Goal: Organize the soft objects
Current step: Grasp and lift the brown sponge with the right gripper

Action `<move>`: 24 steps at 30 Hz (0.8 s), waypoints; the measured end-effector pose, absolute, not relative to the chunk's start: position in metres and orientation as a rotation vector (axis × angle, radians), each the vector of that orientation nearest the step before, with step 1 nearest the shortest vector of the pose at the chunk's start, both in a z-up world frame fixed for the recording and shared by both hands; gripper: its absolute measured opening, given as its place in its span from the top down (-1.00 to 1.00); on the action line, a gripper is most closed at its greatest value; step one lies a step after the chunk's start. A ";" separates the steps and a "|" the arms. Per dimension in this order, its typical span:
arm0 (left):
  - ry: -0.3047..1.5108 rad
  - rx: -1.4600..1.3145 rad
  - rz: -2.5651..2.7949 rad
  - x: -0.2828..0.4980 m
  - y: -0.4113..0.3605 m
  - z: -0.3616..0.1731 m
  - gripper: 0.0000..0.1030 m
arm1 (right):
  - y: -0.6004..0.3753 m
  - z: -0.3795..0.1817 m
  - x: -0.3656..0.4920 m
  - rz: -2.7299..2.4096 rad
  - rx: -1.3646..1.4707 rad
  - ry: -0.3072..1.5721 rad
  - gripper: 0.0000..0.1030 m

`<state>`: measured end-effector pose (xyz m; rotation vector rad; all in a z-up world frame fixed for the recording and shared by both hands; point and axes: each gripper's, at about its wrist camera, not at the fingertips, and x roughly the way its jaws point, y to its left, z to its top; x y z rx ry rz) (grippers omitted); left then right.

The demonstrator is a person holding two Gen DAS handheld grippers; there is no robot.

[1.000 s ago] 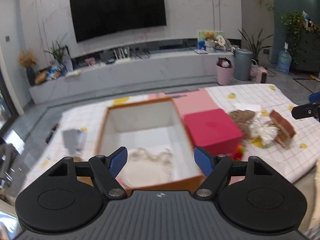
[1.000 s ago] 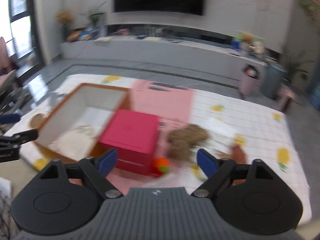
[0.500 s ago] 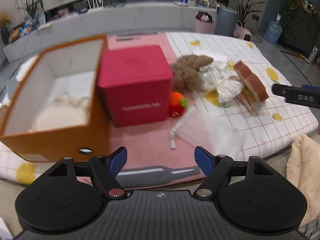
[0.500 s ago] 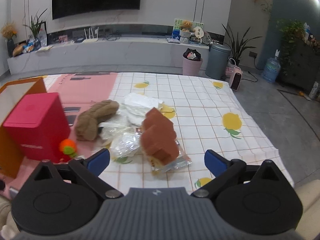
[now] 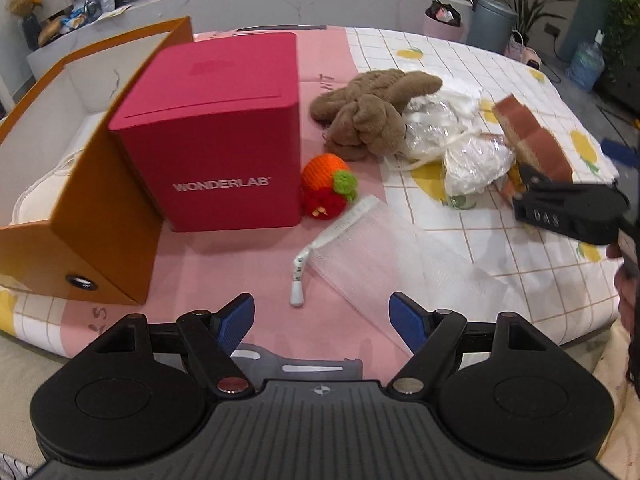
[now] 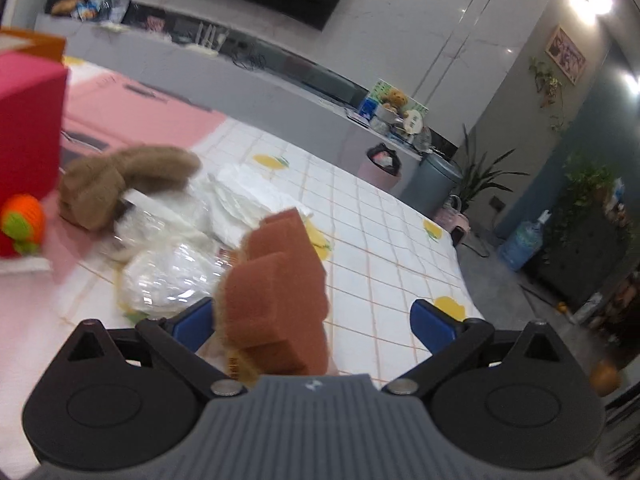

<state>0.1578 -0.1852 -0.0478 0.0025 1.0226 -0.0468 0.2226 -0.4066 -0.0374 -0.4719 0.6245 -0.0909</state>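
Observation:
A pile of soft objects lies on the cloth-covered table: a brown plush toy point(image 5: 372, 112), clear plastic bags point(image 5: 468, 152), a brown sponge block point(image 5: 532, 140), an orange and red knitted toy point(image 5: 326, 188) and a white mesh bag point(image 5: 384, 256). My left gripper point(image 5: 322, 316) is open and empty over the pink cloth, just short of the mesh bag. My right gripper point(image 6: 314, 320) is open with the sponge block point(image 6: 276, 292) between its jaws, near the left finger. The right gripper also shows in the left wrist view point(image 5: 568, 204), beside the sponge. The plush toy point(image 6: 120, 180) and knitted toy point(image 6: 22, 224) lie to its left.
An open orange box point(image 5: 80, 216) with white cloth inside stands at the left. A red WONDERLAB box point(image 5: 216, 136) stands against it, next to the knitted toy. The table's front edge is just below my left gripper. A TV wall and plants are behind.
The left gripper has swung from above the orange box down to the front edge facing the pile. The right gripper has moved in close, and the sponge now sits between its jaws.

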 end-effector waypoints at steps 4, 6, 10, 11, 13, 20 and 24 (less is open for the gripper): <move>1.029 0.027 -0.032 0.163 -0.193 -0.056 -0.75 | -0.409 -0.042 0.231 -0.087 -0.491 0.614 -0.85; 1.046 0.000 -0.032 0.168 -0.195 -0.060 -0.75 | -0.407 -0.043 0.233 -0.091 -0.505 0.603 -0.67; 1.078 -0.066 -0.034 0.172 -0.196 -0.063 -0.75 | -0.404 -0.044 0.237 -0.076 -0.493 0.634 -0.11; 1.084 -0.081 -0.037 0.173 -0.196 -0.063 -0.75 | -0.405 -0.043 0.237 -0.057 -0.476 0.649 0.03; 1.093 -0.107 -0.044 0.173 -0.197 -0.063 -0.75 | -0.408 -0.039 0.237 -0.028 -0.452 0.678 0.32; 1.079 -0.037 -0.076 0.183 -0.221 -0.050 -0.75 | -0.441 0.022 0.228 0.062 -0.181 0.815 0.37; 1.056 -0.053 -0.080 0.184 -0.231 -0.050 -0.75 | -0.466 0.044 0.207 0.206 0.067 0.923 0.36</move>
